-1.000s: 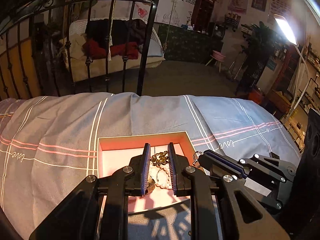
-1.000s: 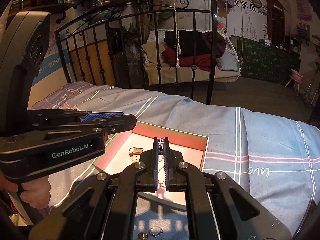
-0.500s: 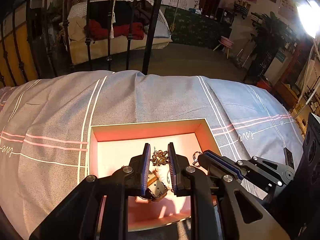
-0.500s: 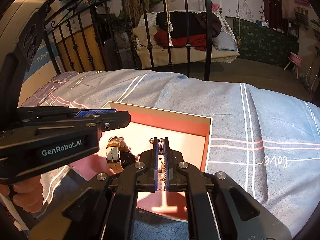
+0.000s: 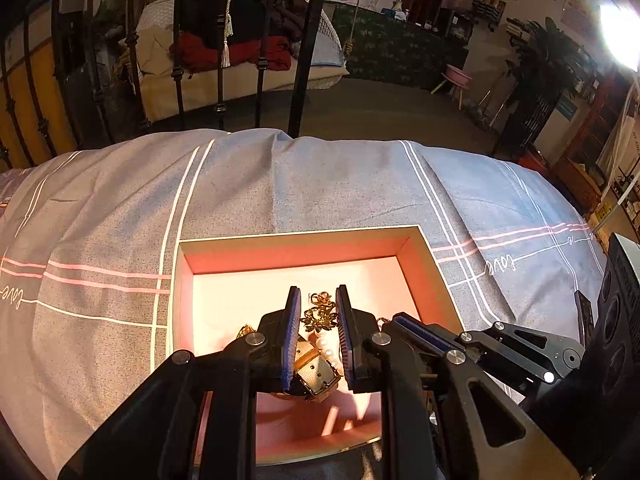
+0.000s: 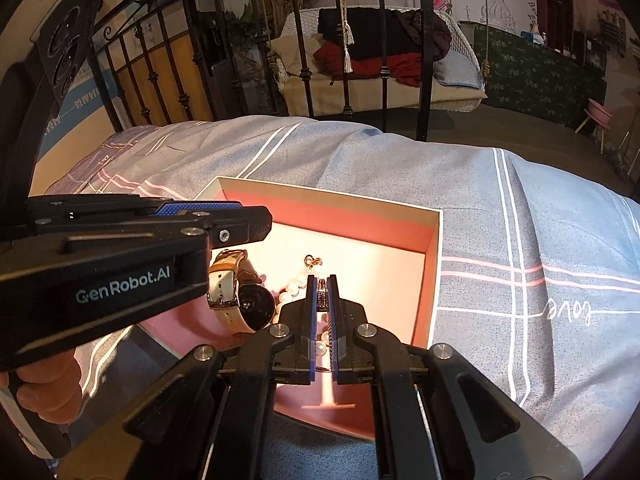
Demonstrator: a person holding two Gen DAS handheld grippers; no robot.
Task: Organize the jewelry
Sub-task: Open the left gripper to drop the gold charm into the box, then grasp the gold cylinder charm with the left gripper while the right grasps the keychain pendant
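A pink-lined open box (image 5: 304, 250) (image 6: 436, 248) lies on the grey-blue bedspread. In it are a cream-strap watch (image 6: 236, 288) (image 5: 316, 372) and a pearl strand (image 6: 294, 288) (image 5: 326, 350). My left gripper (image 5: 318, 312) is over the box, its pads shut on a gold filigree piece (image 5: 320, 314). My right gripper (image 6: 320, 292) is over the box too, shut on a small dark ring (image 6: 321, 290) held edge-on between its pads. The left gripper also shows at the left of the right wrist view (image 6: 224, 224).
The bedspread (image 5: 280, 184) covers the whole work surface. A black iron bed rail (image 5: 304, 48) stands just beyond its far edge. A swing bed with clothes (image 6: 380, 56) and room furniture lie further back.
Both grippers have moved forward and lower over the box, each still holding its piece. The watch and pearls now show more fully under them.
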